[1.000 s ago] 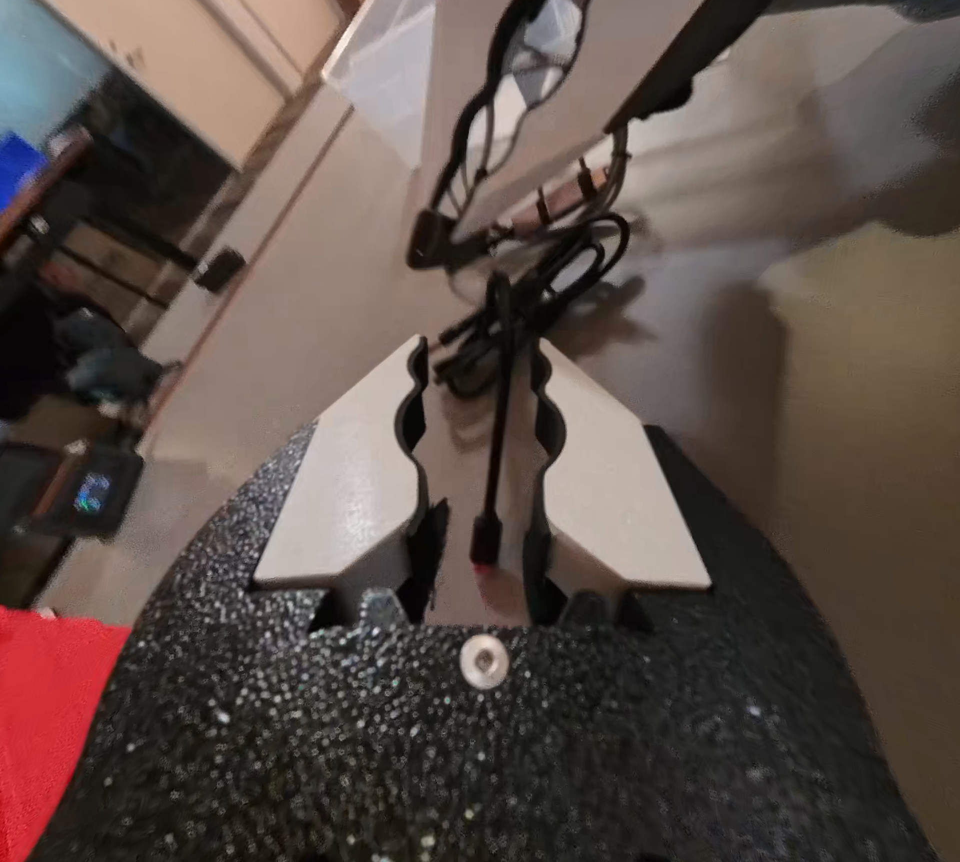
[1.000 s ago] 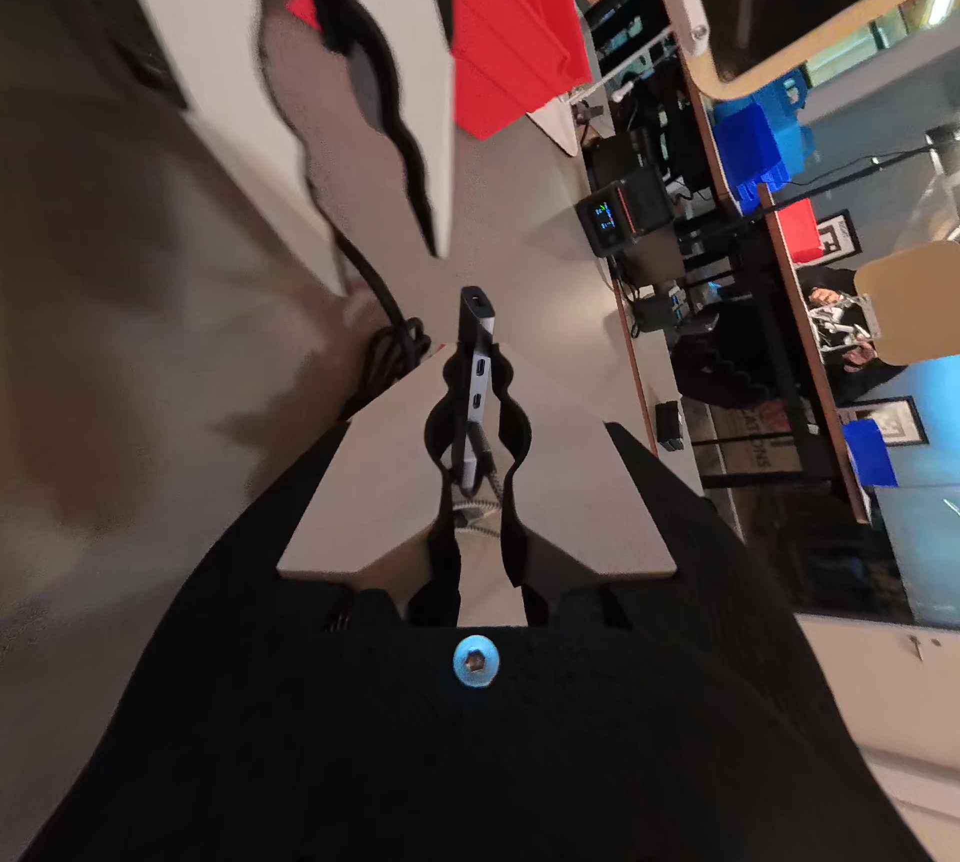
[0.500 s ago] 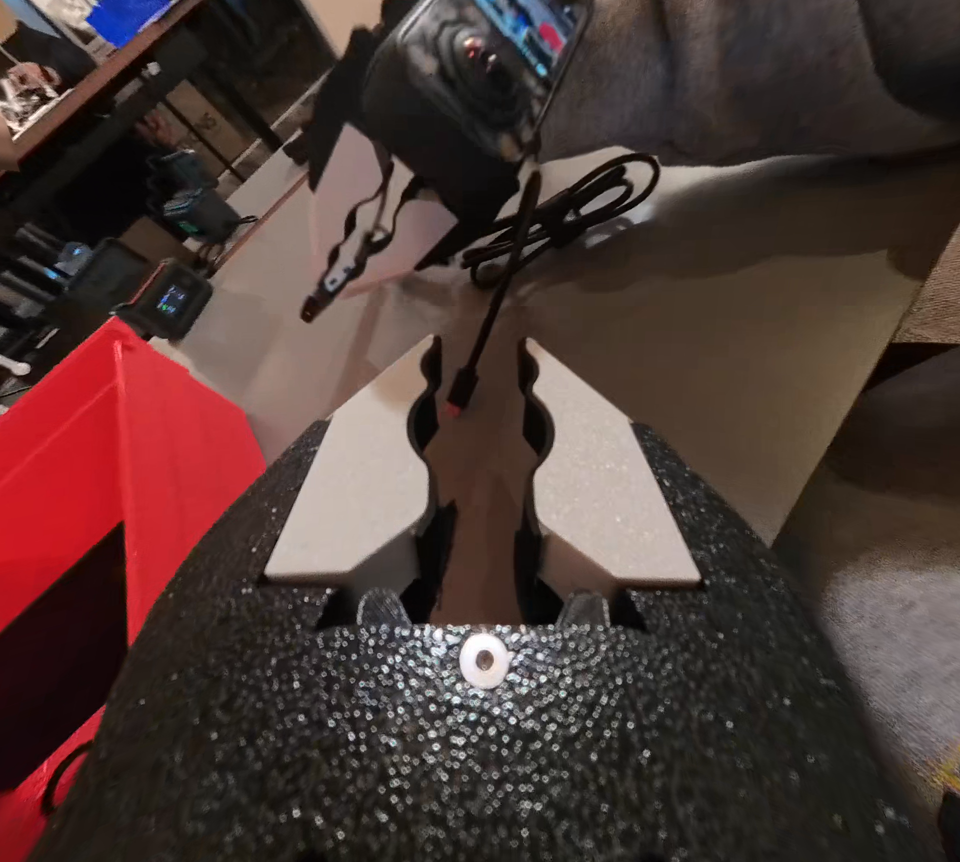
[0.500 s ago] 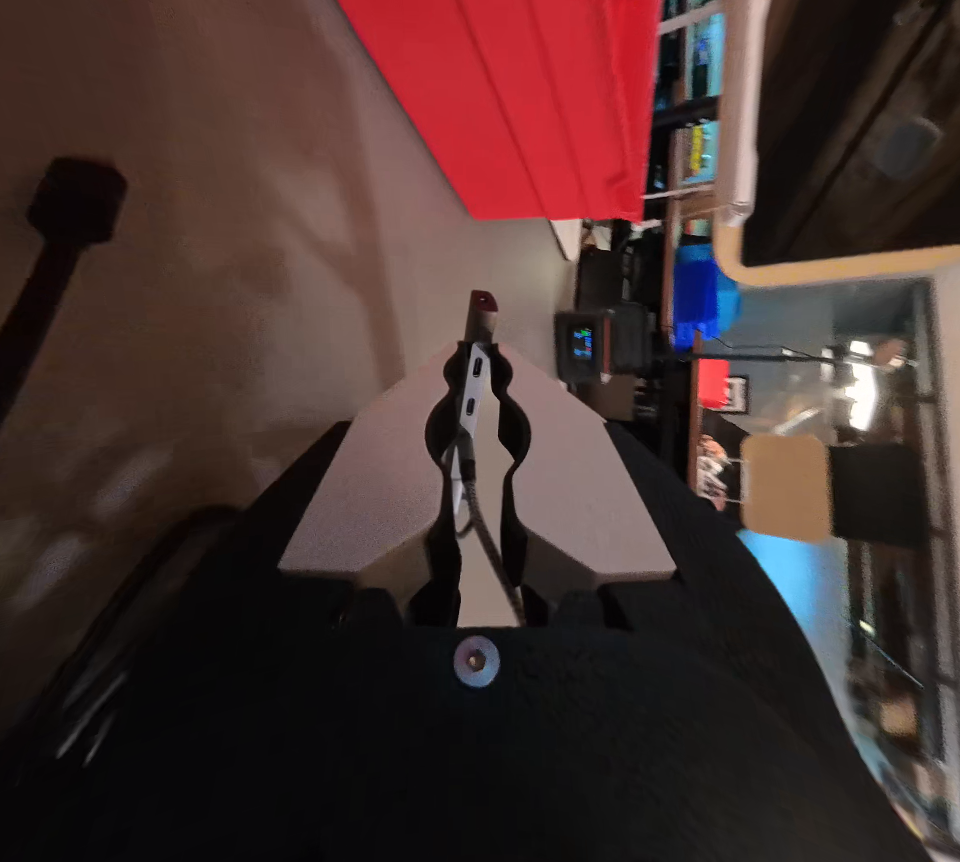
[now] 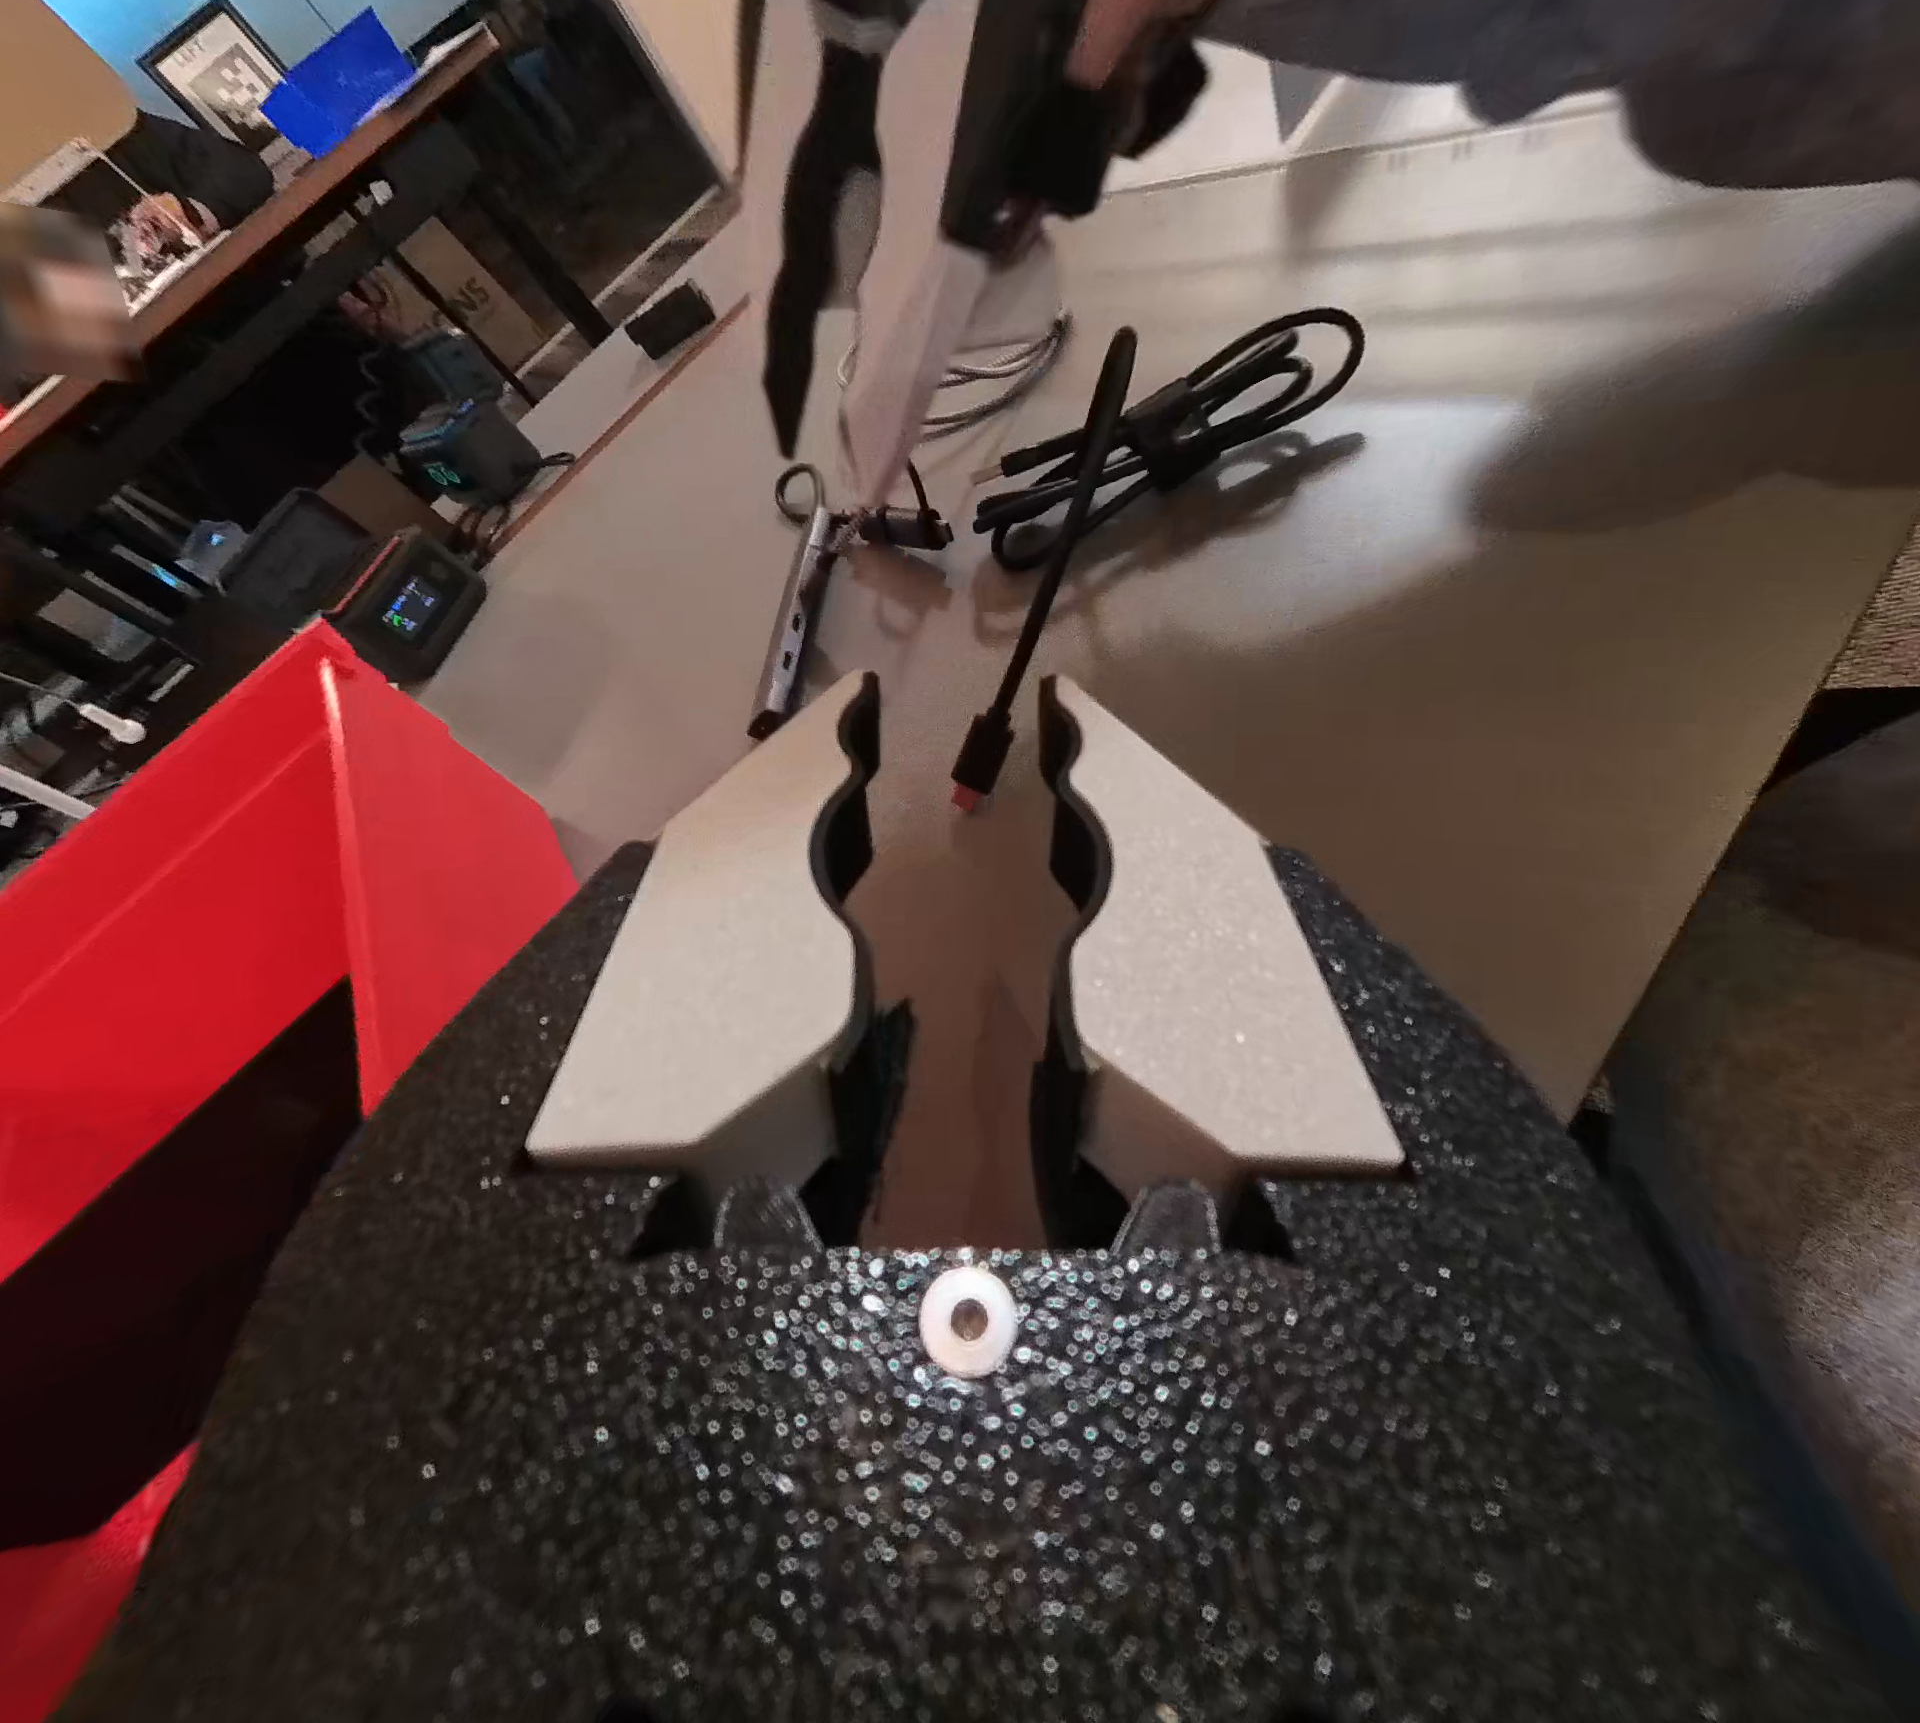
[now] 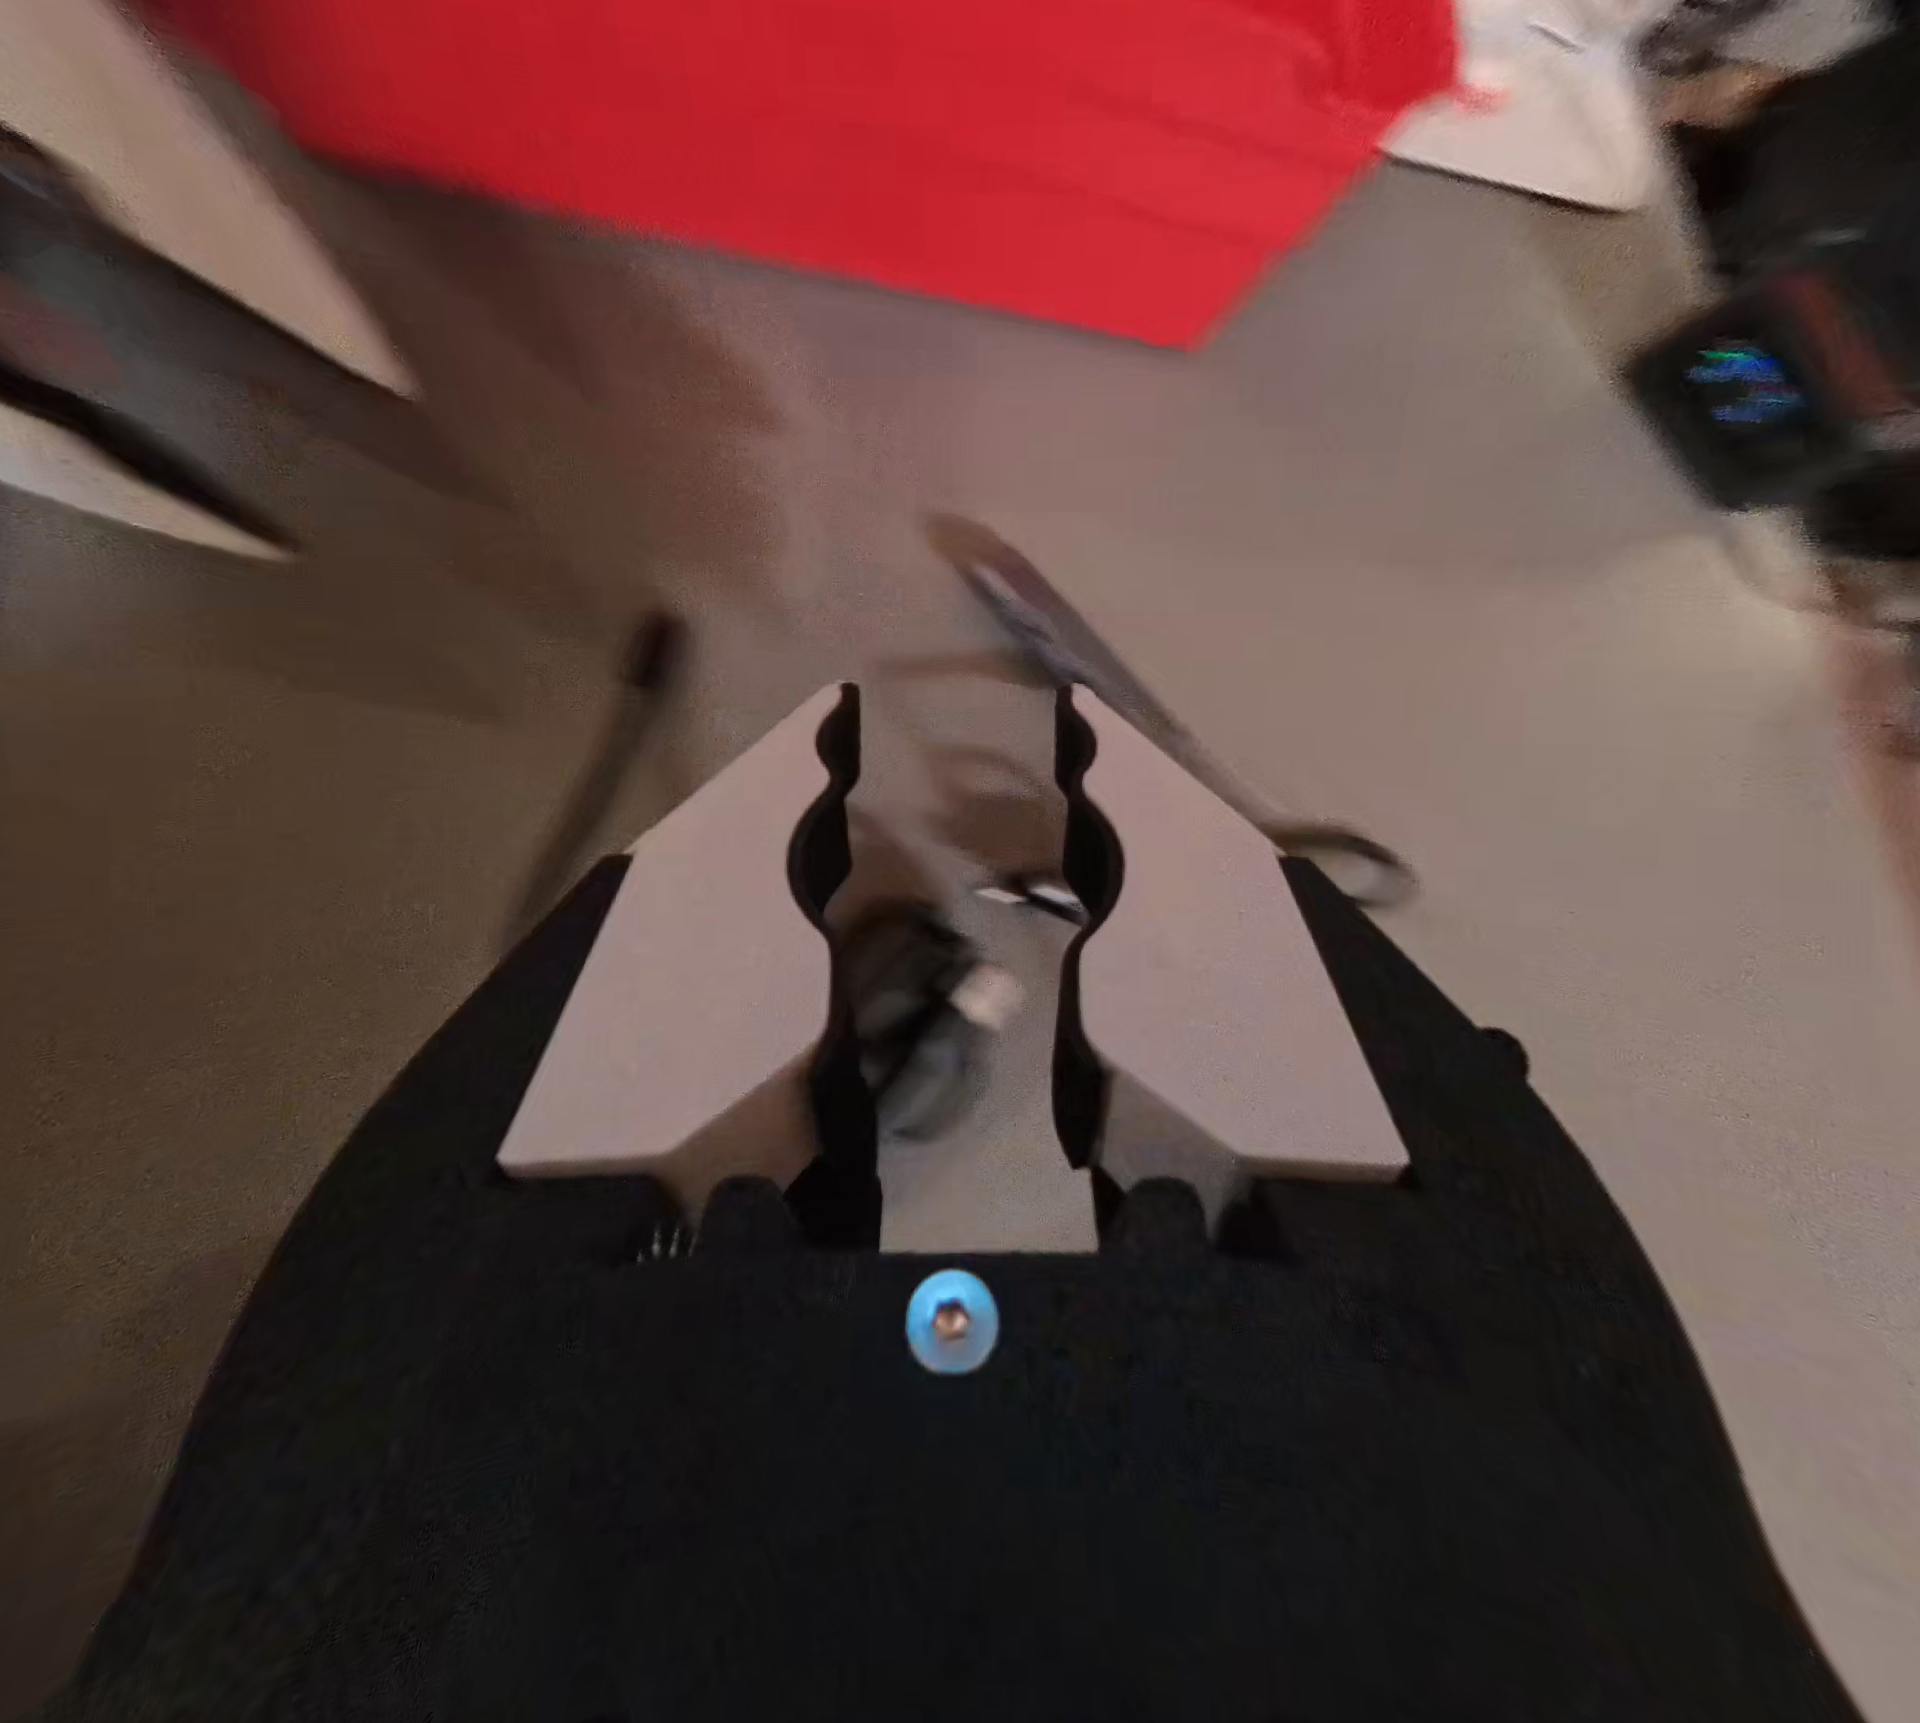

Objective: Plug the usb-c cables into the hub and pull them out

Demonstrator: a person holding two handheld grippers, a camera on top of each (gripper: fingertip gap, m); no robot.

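Both claws spread, nothing pinched.
Risk: loose black cable (image 5: 1049,572) plug between my left claw (image 5: 956,717) tips may skid; hub (image 5: 795,624) unheld under right claw (image 6: 956,707).

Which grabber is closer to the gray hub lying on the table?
The right gripper. Its tips hang just above the cable end of the hub. The left gripper sits back past the hub's other end, open around the black cable's plug.
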